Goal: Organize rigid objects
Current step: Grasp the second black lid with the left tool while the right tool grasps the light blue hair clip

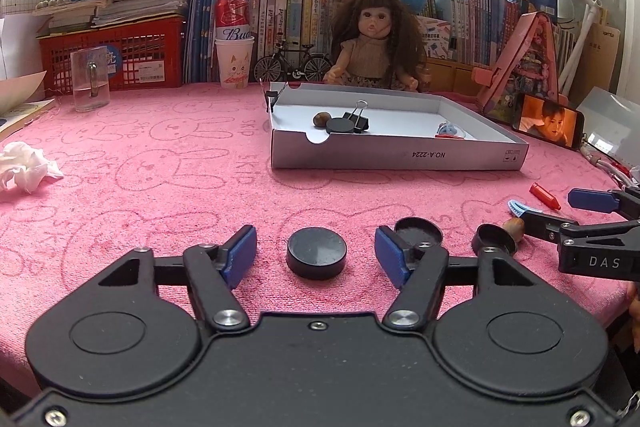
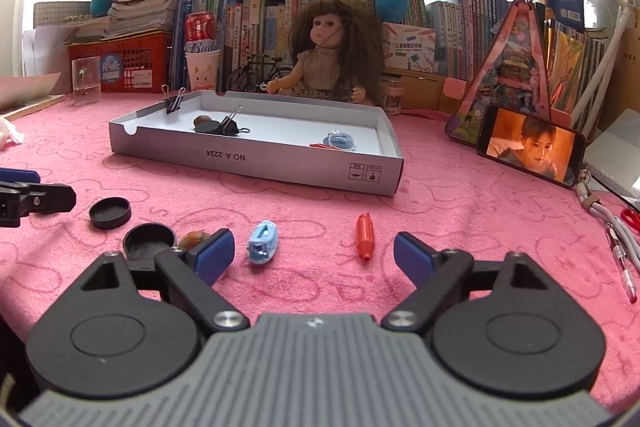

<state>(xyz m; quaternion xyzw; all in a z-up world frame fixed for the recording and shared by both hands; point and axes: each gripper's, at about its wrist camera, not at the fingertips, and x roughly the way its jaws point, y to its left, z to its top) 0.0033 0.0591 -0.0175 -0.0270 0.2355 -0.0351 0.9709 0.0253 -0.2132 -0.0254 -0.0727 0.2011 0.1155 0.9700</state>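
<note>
A black round lid (image 1: 316, 258) lies flat on the pink cloth between the blue pads of my left gripper (image 1: 316, 241), which is open and clear of it on both sides. Two more black lids (image 1: 418, 231) (image 1: 494, 239) and a brown nut (image 1: 514, 227) lie just to its right. My right gripper (image 2: 312, 245) is open and low over the cloth, with a light-blue clip (image 2: 262, 241) and an orange cap (image 2: 365, 235) between its fingers, touching neither. The shallow grey box (image 1: 396, 155) behind holds a nut, a black lid, a binder clip (image 1: 358, 117) and a blue item.
A doll (image 1: 376, 39) sits behind the box, before a wall of books and red baskets. A glass mug (image 1: 90, 81) and a crumpled tissue (image 1: 24, 167) are on the left. A lit phone (image 2: 530, 147), pens (image 2: 622, 263) and cables crowd the right edge.
</note>
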